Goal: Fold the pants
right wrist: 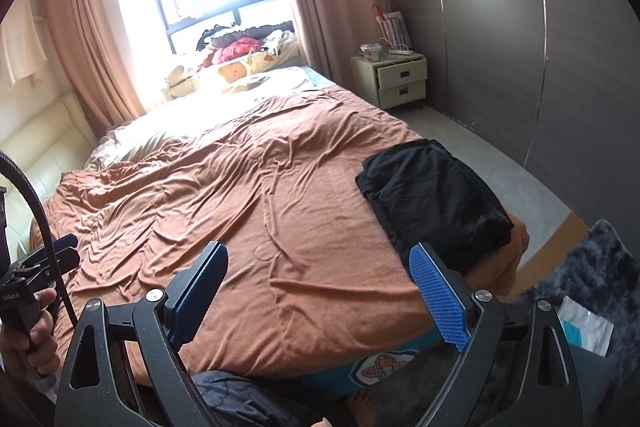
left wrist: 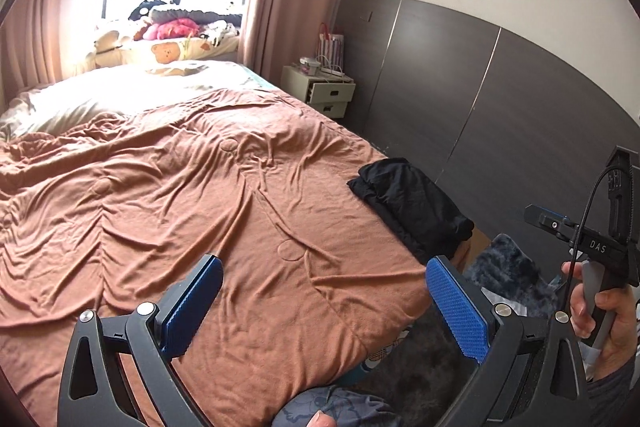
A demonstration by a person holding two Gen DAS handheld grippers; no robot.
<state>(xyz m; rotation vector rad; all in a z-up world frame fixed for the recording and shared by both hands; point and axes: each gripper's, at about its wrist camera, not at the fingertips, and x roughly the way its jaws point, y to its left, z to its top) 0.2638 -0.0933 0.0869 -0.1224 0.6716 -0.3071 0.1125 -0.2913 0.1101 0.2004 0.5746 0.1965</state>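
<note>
Black pants (left wrist: pixel 412 205) lie folded into a compact stack near the right corner of the bed, on the wrinkled orange-brown cover (left wrist: pixel 200 187); they also show in the right wrist view (right wrist: pixel 432 195). My left gripper (left wrist: pixel 324 303) is open and empty, held above the near edge of the bed, left of the pants. My right gripper (right wrist: pixel 320 291) is open and empty too, above the near edge, with its right finger (right wrist: pixel 440 299) just in front of the pants. Neither gripper touches the pants.
A cream nightstand (right wrist: pixel 400 81) with an open drawer stands by the dark panelled wall (right wrist: pixel 560 67). Pillows and plush toys (right wrist: pixel 240 55) lie at the bed's far end under the window. A dark shaggy rug (right wrist: pixel 580 279) covers the floor at right.
</note>
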